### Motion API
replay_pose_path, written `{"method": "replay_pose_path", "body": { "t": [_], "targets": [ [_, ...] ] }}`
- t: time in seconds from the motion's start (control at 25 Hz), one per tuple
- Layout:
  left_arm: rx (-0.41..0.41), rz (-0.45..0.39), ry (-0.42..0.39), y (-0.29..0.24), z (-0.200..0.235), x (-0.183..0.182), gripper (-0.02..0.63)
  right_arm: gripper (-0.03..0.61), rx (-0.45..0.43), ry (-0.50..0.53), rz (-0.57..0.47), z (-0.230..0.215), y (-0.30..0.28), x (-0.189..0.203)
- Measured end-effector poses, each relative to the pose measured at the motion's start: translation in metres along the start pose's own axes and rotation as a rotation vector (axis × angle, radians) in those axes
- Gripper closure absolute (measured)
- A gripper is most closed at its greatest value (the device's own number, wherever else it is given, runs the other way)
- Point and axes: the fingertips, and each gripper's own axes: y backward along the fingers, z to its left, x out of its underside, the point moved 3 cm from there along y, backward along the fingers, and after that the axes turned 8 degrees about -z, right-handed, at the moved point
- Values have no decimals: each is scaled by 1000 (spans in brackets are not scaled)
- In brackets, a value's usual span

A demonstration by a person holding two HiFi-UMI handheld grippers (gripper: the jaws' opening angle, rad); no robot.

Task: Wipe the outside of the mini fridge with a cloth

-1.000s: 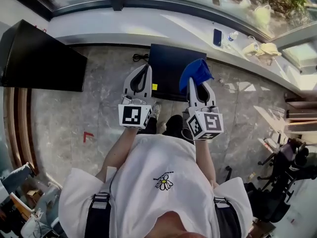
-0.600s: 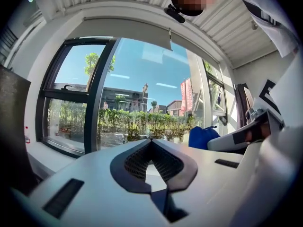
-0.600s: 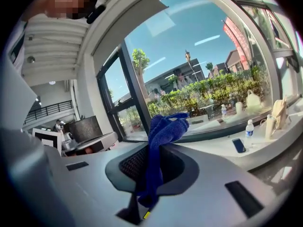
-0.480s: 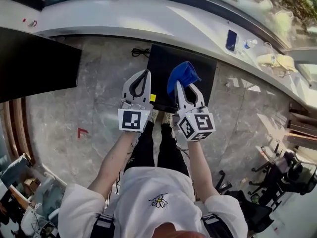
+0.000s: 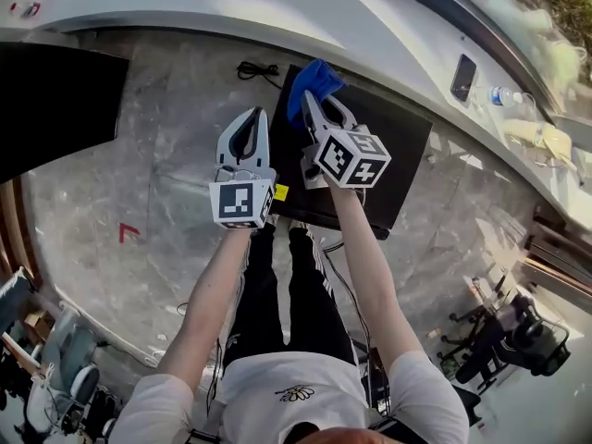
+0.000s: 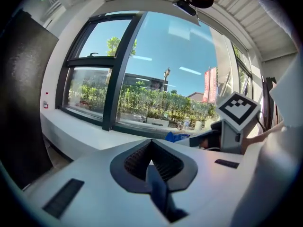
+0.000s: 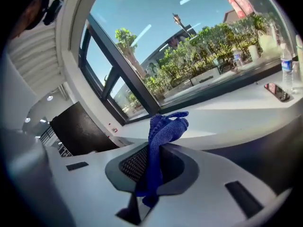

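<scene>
Head view: looks steeply down on a black, box-shaped mini fridge (image 5: 393, 160) standing on the grey marble floor (image 5: 157, 183) just below a long white window ledge (image 5: 277, 21). Finds the right tool (image 5: 310, 102) out over the fridge's far left corner, pinched tight on a crumpled blue microfibre cloth (image 5: 313, 77). Finds the left tool (image 5: 248, 118) just beside the fridge's left edge, over the floor. Left gripper view: shows the left tool (image 6: 151, 145) pressed together with nothing between, aimed at the windows, with the blue cloth (image 6: 176, 137) and the right tool off to the right. Right gripper view: shows the right tool (image 7: 150, 152) closed down on the cloth (image 7: 163, 129), with a bunched tuft standing past the tips, a short tail hanging behind, and the fridge's dark top (image 7: 279, 145) low at right. Judged soft, light and limp, likely to fold and drag rather than slide flat; best gripped near the middle, with a broad wad left free to press on the panel. Judged smooth and rigid for the fridge shell, probably heavy enough to stay put under light rubbing. Cannot tell from these views whether cloth and fridge touch.
</scene>
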Motion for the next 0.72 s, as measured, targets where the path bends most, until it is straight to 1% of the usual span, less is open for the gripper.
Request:
{"method": "replay_pose_path", "body": {
  "t": [0.08, 0.16, 0.32, 0.44, 0.6, 0.72],
  "targets": [
    [-13, 19, 15, -4, 3, 17, 609, 517, -7, -30, 42, -8, -24, 12],
    [-19, 33, 31, -7, 3, 29, 609, 517, 5, -44, 86, -16, -45, 21],
    [-19, 55, 45, -6, 4, 47, 609, 517, 65, 12, 184, -28, -75, 40],
    [-26, 71, 54, -5, 8, 56, 609, 517, 115, 46, 230, -36, -83, 45],
    [-36, 87, 63, -8, 9, 68, 609, 517, 179, 76, 259, -53, -81, 47],
    [-33, 96, 66, -10, 7, 72, 609, 517, 210, 92, 270, -63, -75, 47]
  ]
}}
